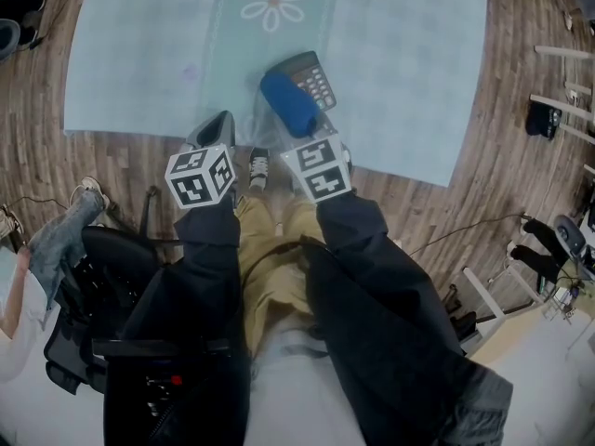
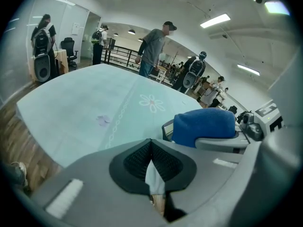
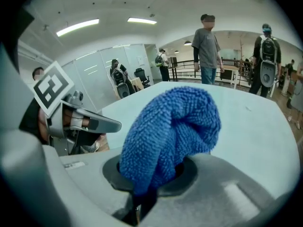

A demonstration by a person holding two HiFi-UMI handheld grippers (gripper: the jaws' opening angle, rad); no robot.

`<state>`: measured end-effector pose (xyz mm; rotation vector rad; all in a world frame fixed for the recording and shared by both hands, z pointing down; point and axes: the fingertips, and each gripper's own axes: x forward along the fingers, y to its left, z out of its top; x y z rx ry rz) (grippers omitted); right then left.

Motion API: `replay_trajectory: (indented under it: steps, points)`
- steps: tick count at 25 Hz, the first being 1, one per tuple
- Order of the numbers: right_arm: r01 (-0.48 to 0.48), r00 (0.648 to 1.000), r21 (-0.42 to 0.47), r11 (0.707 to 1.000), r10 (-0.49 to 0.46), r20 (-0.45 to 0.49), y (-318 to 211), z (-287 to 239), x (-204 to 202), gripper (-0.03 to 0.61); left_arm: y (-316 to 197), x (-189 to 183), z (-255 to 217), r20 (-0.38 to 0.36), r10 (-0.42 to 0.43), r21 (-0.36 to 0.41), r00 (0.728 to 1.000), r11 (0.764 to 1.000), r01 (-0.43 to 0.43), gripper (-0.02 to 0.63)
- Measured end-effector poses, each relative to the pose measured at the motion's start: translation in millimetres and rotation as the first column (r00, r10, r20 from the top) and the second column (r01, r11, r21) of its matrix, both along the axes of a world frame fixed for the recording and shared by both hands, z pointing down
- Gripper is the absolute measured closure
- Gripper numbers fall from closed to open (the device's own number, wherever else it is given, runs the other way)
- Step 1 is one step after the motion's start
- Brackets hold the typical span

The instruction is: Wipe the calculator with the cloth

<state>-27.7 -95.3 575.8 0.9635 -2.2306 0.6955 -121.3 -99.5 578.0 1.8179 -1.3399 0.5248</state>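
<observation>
Cloth (image 1: 290, 105) of thick blue pile is bunched into a roll and pinched between the fingers of the right gripper (image 1: 311, 147). In the right gripper view the wad (image 3: 170, 136) bulges up out of the gripper (image 3: 156, 174) and hides the fingertips. The calculator (image 1: 311, 77) lies on the desk (image 1: 139, 54), which is covered in pale blue with a white flower motif (image 1: 273, 3) at 12 o'clock from the calculator. In the head view it sits near the desk's near edge, at about 12 o'clock from the right gripper. The roll overlaps the calculator's near-left end, at roughly 7 o'clock on its body, and leaves the keypad showing. Whether the two actually touch cannot be told. From the left gripper view only a dark corner of the calculator (image 2: 167, 129) shows, at 9 o'clock of the cloth (image 2: 203, 124).

The left gripper (image 1: 221, 124) is at 9 o'clock of the right one, over the desk's near edge. Its fingers (image 2: 137, 157) are pressed together at the tips with nothing held — only a pale sliver shows in the gap lower down. Several people (image 2: 154, 48) stand beyond the far side of the desk.
</observation>
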Motion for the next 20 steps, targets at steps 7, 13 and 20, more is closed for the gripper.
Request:
replay_trajectory:
  steps: [7,13,20]
  points:
    - [-0.188,0.982,0.074,0.979,0.185,0.045,-32,-35,71,0.52,-2,-6,-6,0.002,-0.016,0.018,1.0,1.0,0.016,0.615]
    - [-0.229,0.964,0.115,0.967,0.241,-0.111,-63,-10,123,0.52,-11,-15,-3,0.022,-0.038,0.032,0.999,0.999,0.037,0.615]
    - [-0.2,0.954,0.055,0.978,0.208,-0.216,-66,36,117,0.518,-14,-13,6,0.027,-0.022,0.002,0.999,1.0,0.022,0.615]
